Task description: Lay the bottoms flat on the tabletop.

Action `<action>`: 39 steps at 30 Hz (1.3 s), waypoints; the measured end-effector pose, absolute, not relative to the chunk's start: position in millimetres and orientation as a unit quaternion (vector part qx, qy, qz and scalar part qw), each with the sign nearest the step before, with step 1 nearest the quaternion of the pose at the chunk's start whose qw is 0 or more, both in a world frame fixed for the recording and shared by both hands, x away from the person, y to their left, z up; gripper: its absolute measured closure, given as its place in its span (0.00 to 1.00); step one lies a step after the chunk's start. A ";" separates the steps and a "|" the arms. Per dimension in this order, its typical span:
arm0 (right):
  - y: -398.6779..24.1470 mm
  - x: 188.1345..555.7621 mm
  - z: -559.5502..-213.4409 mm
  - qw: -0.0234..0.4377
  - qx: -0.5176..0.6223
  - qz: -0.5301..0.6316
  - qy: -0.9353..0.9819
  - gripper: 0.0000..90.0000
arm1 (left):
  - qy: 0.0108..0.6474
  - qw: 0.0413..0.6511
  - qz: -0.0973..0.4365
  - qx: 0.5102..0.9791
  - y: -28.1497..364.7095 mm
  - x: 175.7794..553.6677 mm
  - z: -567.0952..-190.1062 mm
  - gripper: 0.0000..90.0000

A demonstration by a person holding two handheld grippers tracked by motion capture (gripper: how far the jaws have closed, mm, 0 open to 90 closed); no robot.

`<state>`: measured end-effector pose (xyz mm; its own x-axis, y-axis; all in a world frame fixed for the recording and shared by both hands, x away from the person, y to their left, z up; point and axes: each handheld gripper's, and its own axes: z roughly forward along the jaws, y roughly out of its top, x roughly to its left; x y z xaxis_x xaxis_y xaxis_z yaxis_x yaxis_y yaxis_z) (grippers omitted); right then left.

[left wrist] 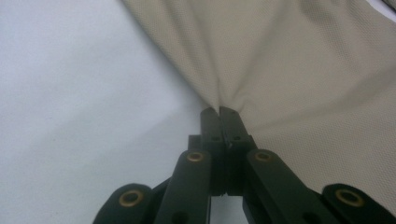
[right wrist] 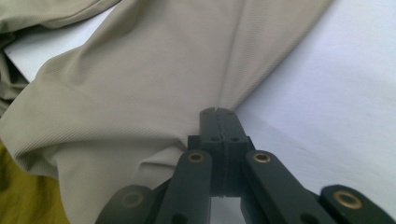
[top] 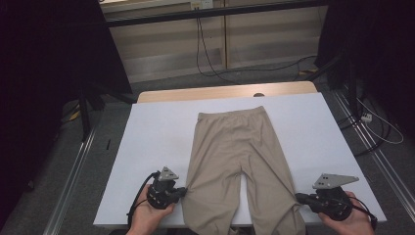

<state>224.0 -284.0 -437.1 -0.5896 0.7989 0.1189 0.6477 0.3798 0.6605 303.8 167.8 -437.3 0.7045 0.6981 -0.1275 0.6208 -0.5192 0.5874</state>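
Beige trousers (top: 238,161) lie flat on the white table (top: 147,147), waistband toward the top of the frame at centre, both legs running down to the bottom edge, where the hems hang over the table's near side and are cut off by the frame. Left gripper (top: 182,192), lower left of centre: jaws pressed together on the outer edge of the left-hand leg; in the left gripper view (left wrist: 218,111) the cloth puckers into a small pinch right at the tips, no gap between them. Right gripper (top: 299,198), lower right: jaws likewise clamped on the outer edge of the right-hand leg; in the right gripper view (right wrist: 218,112) folds of fabric radiate from the closed tips. How much cloth sits between the pads is hidden by the jaws themselves. Each gripper sits in a hand, wrists cut off at the bottom edge. In the right gripper view the leg's lower end bunches at left, and a yellowish patch in the bottom left corner is too blurred to identify.
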 end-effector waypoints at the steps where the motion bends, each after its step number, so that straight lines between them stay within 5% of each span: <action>1: -285.1 224.1 -437.0 0.112 0.443 0.342 0.821 1.00 | 0.383 0.310 0.060 0.868 168.5 304.1 -437.4 1.00; 8: -292.9 230.0 -439.2 0.155 0.487 0.314 0.800 0.99 | 0.384 0.325 0.057 0.862 174.6 305.3 -436.5 0.90; 12: -295.1 231.9 -439.0 0.154 0.498 0.326 0.788 0.70 | 0.368 0.346 0.061 0.861 173.4 305.1 -434.2 0.69; 26: -286.9 245.5 -424.0 0.192 0.489 0.424 0.738 0.20 | 0.335 0.418 0.143 0.832 166.4 304.6 -424.2 0.12; 30: -280.5 251.8 -419.3 0.211 0.482 0.437 0.730 0.06 | 0.330 0.449 0.165 0.813 170.8 307.7 -417.2 0.06; 39: -269.5 262.2 -414.7 0.274 0.479 0.457 0.697 0.06 | 0.337 0.493 0.207 0.775 197.2 313.3 -407.8 0.06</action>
